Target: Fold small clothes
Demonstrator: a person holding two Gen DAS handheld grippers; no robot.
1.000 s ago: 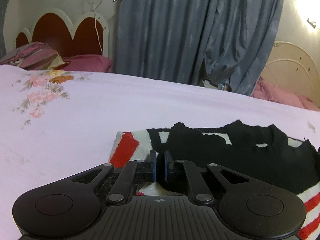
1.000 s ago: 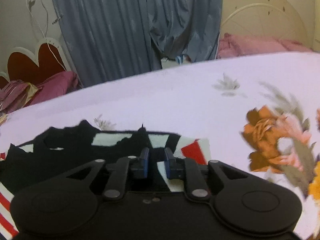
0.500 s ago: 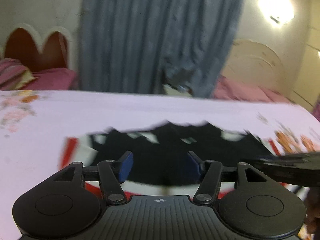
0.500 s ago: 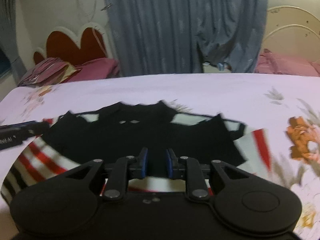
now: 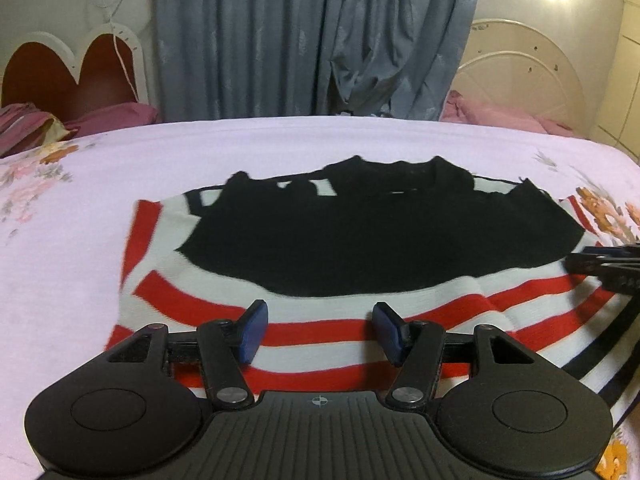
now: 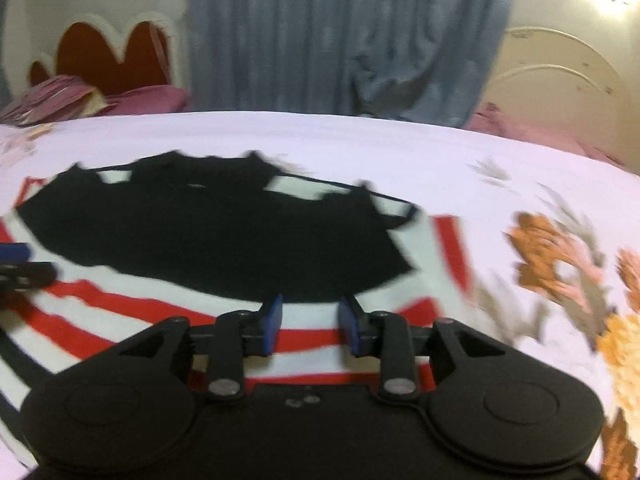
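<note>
A small knit sweater point(image 5: 360, 240) lies flat on the bed, black in the upper part with red and white stripes nearer me; it also shows in the right wrist view point(image 6: 208, 236). My left gripper point(image 5: 320, 330) is open and empty, over the striped near edge on the left side. My right gripper point(image 6: 310, 322) is open and empty over the striped part toward the sweater's right side. The right gripper's fingers point(image 5: 600, 264) show at the right edge of the left wrist view. The left gripper's tip point(image 6: 16, 264) shows at the left edge of the right wrist view.
The bed has a pale lilac sheet point(image 5: 280, 140) with floral prints point(image 6: 560, 264). Beyond it hang blue-grey curtains point(image 5: 312, 36). A red and white headboard point(image 5: 72, 72) with purple pillows stands far left, and a cream headboard point(image 5: 516, 68) far right.
Both grippers let go of the sweater's far corners, opened, and drew back to its near striped edge. The folded black part now lies flat on the sweater.
</note>
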